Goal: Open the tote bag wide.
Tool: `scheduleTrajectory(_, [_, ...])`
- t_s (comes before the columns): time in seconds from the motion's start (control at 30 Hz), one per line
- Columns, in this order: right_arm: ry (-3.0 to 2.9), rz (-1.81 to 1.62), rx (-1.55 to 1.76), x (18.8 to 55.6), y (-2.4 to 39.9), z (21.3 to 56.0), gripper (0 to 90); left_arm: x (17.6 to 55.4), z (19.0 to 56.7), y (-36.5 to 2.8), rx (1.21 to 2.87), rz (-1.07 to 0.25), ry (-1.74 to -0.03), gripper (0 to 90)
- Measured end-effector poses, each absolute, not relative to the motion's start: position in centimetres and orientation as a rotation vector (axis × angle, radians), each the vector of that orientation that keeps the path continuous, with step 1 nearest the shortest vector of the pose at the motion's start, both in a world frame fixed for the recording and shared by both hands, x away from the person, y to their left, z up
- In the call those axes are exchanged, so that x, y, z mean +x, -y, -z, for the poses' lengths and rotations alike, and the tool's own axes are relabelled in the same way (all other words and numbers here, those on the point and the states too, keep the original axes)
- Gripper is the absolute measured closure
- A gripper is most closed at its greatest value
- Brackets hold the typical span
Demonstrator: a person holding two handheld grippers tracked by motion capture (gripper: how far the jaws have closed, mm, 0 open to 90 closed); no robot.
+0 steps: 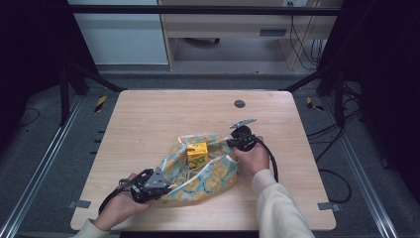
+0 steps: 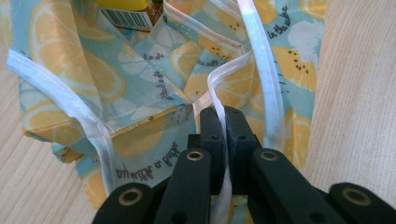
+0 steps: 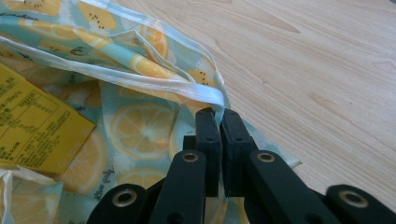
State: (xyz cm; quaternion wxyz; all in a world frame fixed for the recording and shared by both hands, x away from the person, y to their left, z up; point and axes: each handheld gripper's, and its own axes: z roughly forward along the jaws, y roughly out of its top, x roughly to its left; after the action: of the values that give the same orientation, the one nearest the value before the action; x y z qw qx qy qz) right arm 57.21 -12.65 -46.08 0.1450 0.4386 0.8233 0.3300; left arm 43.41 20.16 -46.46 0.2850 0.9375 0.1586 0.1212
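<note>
A lemon-print cloth bag (image 1: 210, 173) with white trim lies open on the wooden table (image 1: 148, 124). A yellow carton (image 1: 196, 153) sits inside it. My left gripper (image 1: 161, 184) is at the bag's near left corner, shut on the white-trimmed edge (image 2: 223, 93). My right gripper (image 1: 233, 143) is at the bag's far right rim, shut on the trimmed edge (image 3: 212, 95). The bag's cloth (image 2: 140, 93) spreads ahead of the left jaws, with the carton's barcode end (image 2: 128, 14) at the top. In the right gripper view the carton's printed face (image 3: 35, 123) lies to the left.
A round dark grommet (image 1: 239, 103) sits near the table's far edge. Bare wood stretches behind and to the left of the bag. Metal frame rails and cables run along the floor on both sides.
</note>
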Motion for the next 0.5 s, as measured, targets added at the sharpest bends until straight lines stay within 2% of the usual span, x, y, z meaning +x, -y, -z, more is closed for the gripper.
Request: scheduleTrajectory(0.5, [-2.402, -0.9, 1.21, 56.1, 12.7, 46.4, 82.2, 43.3, 46.9, -20.2, 2.53, -0.323, -0.419, 87.6])
